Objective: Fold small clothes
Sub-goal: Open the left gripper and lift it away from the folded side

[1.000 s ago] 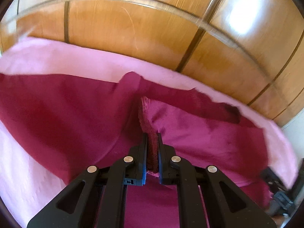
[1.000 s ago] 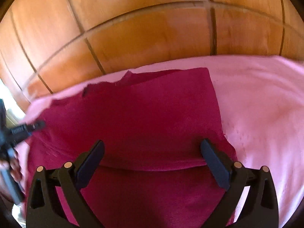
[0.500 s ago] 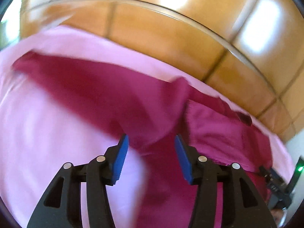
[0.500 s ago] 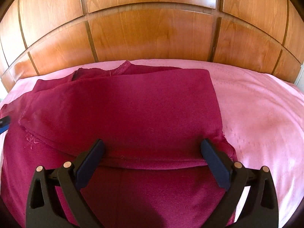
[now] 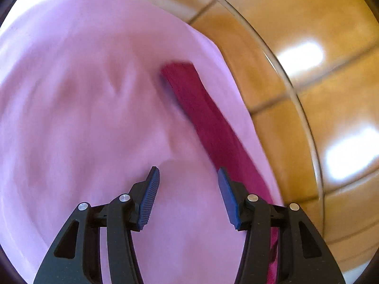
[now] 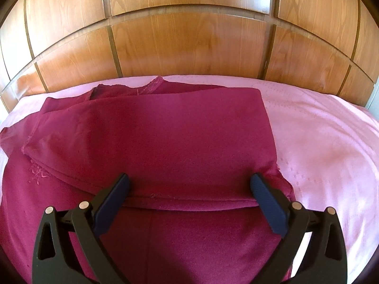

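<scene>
Fingers of my left gripper [image 5: 188, 194] now apart, empty over pink sheet [image 5: 83, 118], just off maroon garment [image 6: 165, 137]: released flap lies folded. My right gripper [image 6: 189, 196] wide, empty above garment's near fold. Next fold possible.

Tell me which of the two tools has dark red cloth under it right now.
The right tool: it is open over the folded maroon garment. The left tool is open over bare pink bedsheet.
</scene>
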